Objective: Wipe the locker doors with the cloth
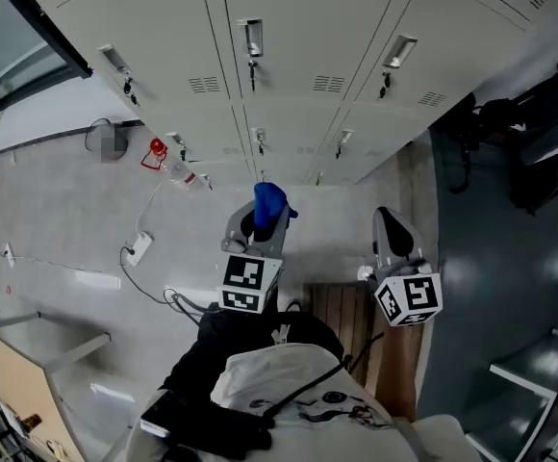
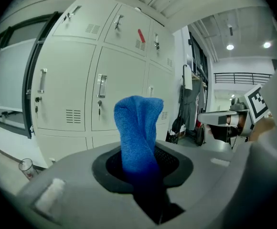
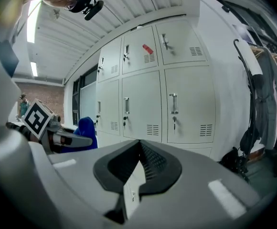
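Locker doors (image 1: 289, 37) ahead, likely unwiped | left tool (image 1: 257, 227) clamps blue cloth (image 2: 137, 128) | right tool (image 1: 392, 229) clenched, empty | step: approach | next: press cloth flat onto one

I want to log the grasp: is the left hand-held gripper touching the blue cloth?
Touching. The left gripper view shows the blue cloth clamped between the jaws of the left hand-held gripper, sticking up out of them.
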Motion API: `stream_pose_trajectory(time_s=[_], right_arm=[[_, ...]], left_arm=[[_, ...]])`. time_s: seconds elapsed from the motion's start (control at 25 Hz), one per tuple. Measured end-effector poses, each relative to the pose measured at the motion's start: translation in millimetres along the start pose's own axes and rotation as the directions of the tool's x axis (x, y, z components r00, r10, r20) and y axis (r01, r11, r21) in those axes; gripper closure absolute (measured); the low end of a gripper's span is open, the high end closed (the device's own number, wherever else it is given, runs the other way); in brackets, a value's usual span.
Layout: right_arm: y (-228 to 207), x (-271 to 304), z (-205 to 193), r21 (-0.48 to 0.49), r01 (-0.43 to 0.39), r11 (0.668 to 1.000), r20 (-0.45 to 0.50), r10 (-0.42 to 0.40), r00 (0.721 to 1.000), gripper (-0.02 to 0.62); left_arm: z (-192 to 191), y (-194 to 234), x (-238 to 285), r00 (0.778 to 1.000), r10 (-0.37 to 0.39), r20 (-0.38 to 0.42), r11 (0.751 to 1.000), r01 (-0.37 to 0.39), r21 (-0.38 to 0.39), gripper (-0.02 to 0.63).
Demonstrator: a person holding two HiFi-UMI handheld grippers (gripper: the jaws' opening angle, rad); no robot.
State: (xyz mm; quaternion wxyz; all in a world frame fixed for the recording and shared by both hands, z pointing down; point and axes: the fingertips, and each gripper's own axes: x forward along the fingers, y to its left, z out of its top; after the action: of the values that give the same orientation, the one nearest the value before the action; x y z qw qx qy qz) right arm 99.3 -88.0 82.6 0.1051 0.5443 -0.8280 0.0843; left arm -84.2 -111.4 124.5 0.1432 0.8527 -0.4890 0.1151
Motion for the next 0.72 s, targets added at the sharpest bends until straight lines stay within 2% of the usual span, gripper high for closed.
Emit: stream_pose_trajectory(time_s=[0.16, 0.4, 0.56, 0.72], right_arm=[[-23.2, 64.6, -21.0, 0.003, 0.049, 0.999, 0.006, -0.049, 0.999, 0.595], [-37.6, 125.6, -55.9, -0.032, 0.043, 0.999, 0.072, -0.040, 0.997, 0.594], [-49.5, 153.5, -110.1, -0.083, 0.002, 0.997, 0.167, 0.012, 0.986, 0.594], [-63.0, 182.2, -164.5, -0.142, -0.021, 0.990, 0.297, 0.063, 0.953, 0.594]], left_arm=[[-16.2, 34.2, 67.0, 1.000, -0.026, 0.004, 1.000, 0.026, -0.002, 0.506], [-44.2, 42.2, 144.4, 0.995, -0.093, 0.034, 0.995, 0.092, 0.038, 0.505], [-91.4, 45.1, 187.2, 0.987, -0.122, 0.103, 0.992, 0.116, 0.058, 0.506], [-154.7, 53.0, 222.2, 0.972, -0.152, 0.181, 0.986, 0.137, 0.091, 0.506]])
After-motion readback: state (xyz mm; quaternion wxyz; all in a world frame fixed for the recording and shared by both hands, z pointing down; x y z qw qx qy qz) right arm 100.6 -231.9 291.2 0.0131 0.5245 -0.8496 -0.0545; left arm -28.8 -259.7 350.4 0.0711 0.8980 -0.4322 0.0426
